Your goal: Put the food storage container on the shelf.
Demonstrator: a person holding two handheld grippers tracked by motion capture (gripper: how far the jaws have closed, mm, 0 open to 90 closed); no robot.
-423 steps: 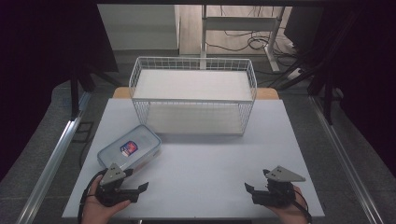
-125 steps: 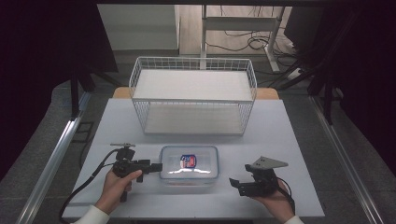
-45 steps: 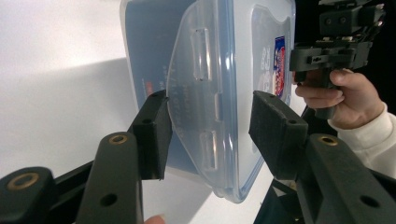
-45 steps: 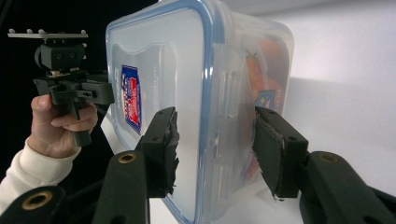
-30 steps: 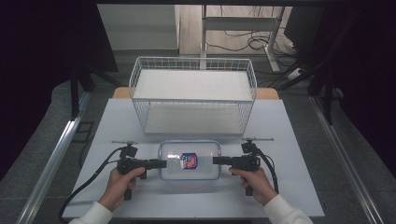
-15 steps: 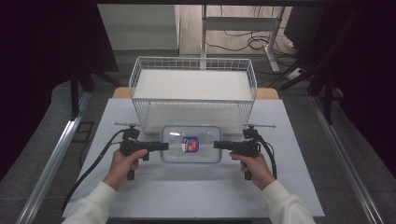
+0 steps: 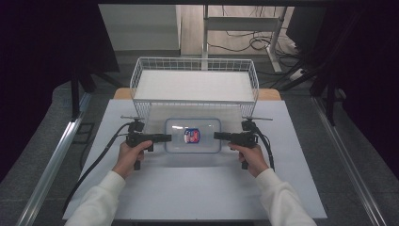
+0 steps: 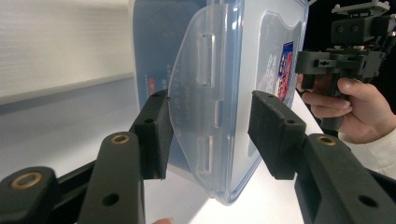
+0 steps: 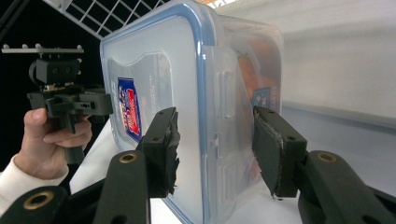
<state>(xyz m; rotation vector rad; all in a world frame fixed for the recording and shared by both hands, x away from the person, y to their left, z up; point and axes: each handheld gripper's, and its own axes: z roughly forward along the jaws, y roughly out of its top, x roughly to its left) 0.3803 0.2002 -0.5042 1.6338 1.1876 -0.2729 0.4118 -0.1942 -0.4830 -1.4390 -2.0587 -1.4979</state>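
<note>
High view: clear lidded container (image 7: pixel 192 135) on white tabletop (image 7: pixel 197 188), just before wire basket (image 7: pixel 195 82)
Left tongs (image 7: pixel 162 137) and right tongs (image 7: pixel 218 135) meet its short ends. Left gripper view: jaws straddle the end latch flap (image 8: pixel 205 93), parted, a gap showing on one side, so no firm hold yet. Right gripper view: jaws likewise bracket the opposite latch (image 9: pixel 229 112), not visibly clamped. Judged: both approaches made; closing, lifting and probable transfer into the basket remain
</note>
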